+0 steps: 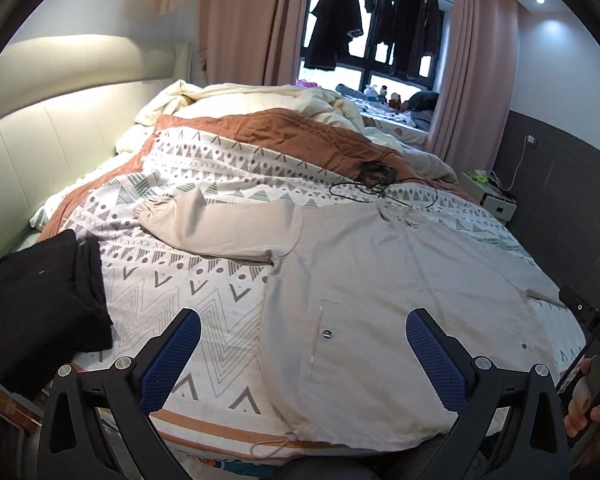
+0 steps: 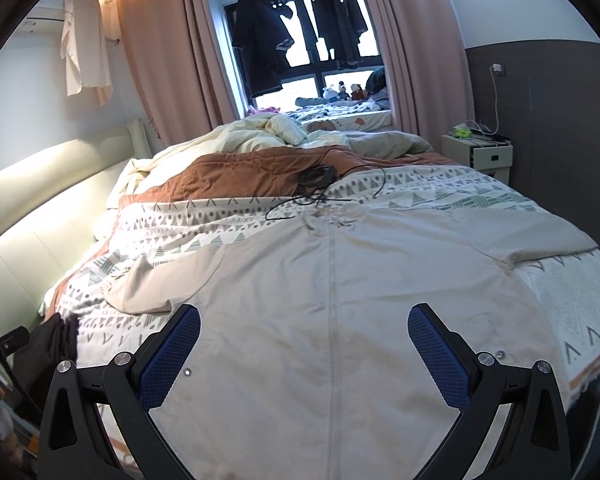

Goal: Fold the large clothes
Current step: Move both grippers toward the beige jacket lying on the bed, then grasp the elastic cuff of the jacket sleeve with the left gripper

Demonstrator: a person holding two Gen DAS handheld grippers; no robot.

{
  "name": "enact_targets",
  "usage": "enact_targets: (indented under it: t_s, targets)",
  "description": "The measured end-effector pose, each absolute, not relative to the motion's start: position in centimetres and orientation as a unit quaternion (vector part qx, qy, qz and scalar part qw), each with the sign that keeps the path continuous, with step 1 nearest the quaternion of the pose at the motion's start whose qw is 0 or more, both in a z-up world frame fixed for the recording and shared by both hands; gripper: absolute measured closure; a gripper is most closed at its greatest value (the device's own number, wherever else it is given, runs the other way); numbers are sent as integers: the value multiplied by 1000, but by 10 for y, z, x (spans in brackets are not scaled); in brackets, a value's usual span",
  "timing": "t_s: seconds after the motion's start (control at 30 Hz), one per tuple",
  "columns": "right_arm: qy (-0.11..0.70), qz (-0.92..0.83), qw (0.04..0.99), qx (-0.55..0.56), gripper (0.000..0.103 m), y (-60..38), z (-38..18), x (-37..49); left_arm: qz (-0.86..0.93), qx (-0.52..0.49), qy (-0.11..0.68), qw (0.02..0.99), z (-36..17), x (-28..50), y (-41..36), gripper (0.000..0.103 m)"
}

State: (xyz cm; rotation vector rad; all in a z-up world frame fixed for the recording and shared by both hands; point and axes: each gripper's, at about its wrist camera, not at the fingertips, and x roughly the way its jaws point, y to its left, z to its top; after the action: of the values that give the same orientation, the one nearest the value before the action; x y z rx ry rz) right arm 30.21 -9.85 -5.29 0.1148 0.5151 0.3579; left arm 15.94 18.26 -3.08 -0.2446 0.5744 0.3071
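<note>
A large beige jacket (image 1: pixel 379 280) lies spread flat, front up, on the patterned bedspread (image 1: pixel 180 292). Its left sleeve (image 1: pixel 220 228) stretches out to the left with an elastic cuff. In the right wrist view the jacket (image 2: pixel 300 300) shows its centre zip and its right sleeve (image 2: pixel 519 232) lying out to the right. My left gripper (image 1: pixel 303 326) is open and empty above the jacket's lower left hem. My right gripper (image 2: pixel 303 326) is open and empty above the jacket's lower middle.
A folded black garment (image 1: pixel 48 304) lies at the bed's left near corner. A black cable and charger (image 1: pixel 375 180) lie past the jacket's collar. A rumpled cream duvet (image 1: pixel 260 100) fills the far bed. A bedside cabinet (image 2: pixel 475 152) stands at the right.
</note>
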Motion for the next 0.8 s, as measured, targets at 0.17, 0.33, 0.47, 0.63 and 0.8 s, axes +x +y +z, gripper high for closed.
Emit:
enact_targets:
  t_s: [0.17,0.33,0.47,0.63,0.8]
  targets:
    - [265,194,943,56,0,-59,-65,332,181,-131,292,930,-42,181,223,0]
    - [286,198,936,52,0,-21,-83,366,210,-162,301,916,-57,202,274,0]
    - [309,207,926,66,0,3,-96,392,225,-182,308,906,-67,218,310,1]
    - [330,217,915,86,0,37,-109,416,247,-202,321,892,-78,241,356,16]
    - [348,233,905,69,10,79,-121,437,259,-232,331,878,-89,263,405,28]
